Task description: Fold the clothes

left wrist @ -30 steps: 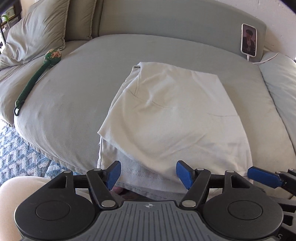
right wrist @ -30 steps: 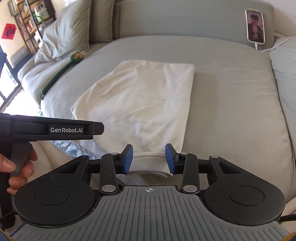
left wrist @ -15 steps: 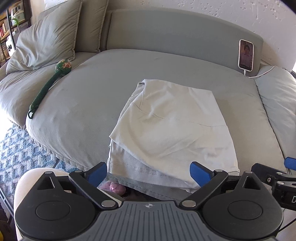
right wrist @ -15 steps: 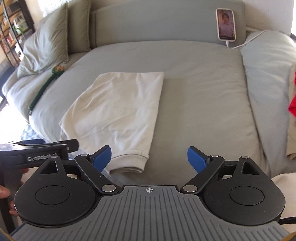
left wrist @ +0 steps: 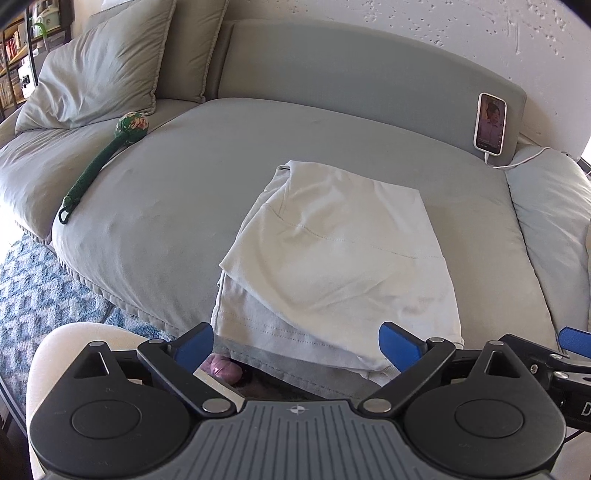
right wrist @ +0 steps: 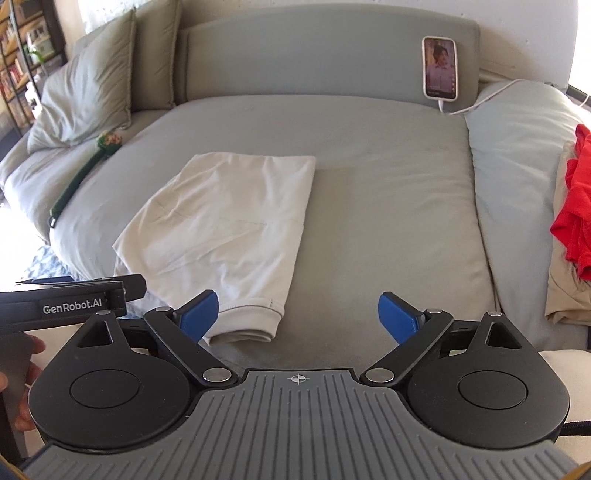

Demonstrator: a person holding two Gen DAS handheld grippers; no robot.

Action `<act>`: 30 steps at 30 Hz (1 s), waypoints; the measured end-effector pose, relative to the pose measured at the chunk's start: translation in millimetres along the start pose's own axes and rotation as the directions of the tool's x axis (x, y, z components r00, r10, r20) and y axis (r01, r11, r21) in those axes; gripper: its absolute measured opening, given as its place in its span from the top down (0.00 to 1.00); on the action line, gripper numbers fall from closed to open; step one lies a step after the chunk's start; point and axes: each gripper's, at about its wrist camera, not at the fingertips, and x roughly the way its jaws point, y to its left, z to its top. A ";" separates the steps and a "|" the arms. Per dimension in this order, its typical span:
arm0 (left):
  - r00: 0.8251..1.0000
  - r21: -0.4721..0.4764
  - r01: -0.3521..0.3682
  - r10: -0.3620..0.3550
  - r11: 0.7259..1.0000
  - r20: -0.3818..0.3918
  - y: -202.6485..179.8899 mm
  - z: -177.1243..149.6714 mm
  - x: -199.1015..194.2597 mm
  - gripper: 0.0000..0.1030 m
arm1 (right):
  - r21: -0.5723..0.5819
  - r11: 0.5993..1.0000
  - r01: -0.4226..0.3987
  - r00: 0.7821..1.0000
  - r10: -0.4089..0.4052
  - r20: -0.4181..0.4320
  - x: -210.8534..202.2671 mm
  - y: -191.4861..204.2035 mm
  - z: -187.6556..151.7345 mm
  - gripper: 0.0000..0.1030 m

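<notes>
Folded cream garment (left wrist: 340,258) lies flat on the grey sofa (left wrist: 166,229); left hand-held gripper (left wrist: 297,347) and right hand-held gripper (right wrist: 297,317) both released, jaws wide, grasping nothing

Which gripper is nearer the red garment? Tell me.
Right. The red garment lies just right of the right gripper; the left gripper sits farther left, beyond the folded cream shirt.

a grey-green sofa (left wrist: 184,206) with a curved front edge filled the view; its upholstered backrest (left wrist: 369,74) stood against a white textured wall (left wrist: 443,33). two cushions (left wrist: 99,74) leaned at the left end. a blue-and-white patterned rug (left wrist: 33,291) covered the floor. a bookshelf (right wrist: 18,55) stood at far left. daylight entered from the right.
</notes>
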 end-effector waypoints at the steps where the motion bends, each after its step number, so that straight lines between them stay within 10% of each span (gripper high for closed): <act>1: 1.000 0.000 0.000 0.000 1.000 0.000 -0.4 -0.4 -0.2 0.06 | 0.001 1.000 -0.003 1.000 0.003 0.000 -0.3 0.0 0.0 0.09; 18: 0.998 -0.085 0.066 -0.065 0.994 0.011 46.8 29.3 6.8 0.12 | 0.145 0.979 -0.141 0.989 0.146 -0.023 11.9 -19.6 -1.4 0.09; 21: 0.993 -0.111 0.114 -0.118 0.987 -0.030 67.3 45.4 20.3 0.40 | 0.249 0.945 -0.212 0.974 0.225 -0.024 21.1 -36.6 -0.8 0.09; 30: 0.967 -0.209 0.225 -0.244 0.952 -0.067 104.8 73.9 80.0 0.38 | 0.502 0.778 -0.379 0.904 0.426 0.023 64.5 -84.1 2.3 0.21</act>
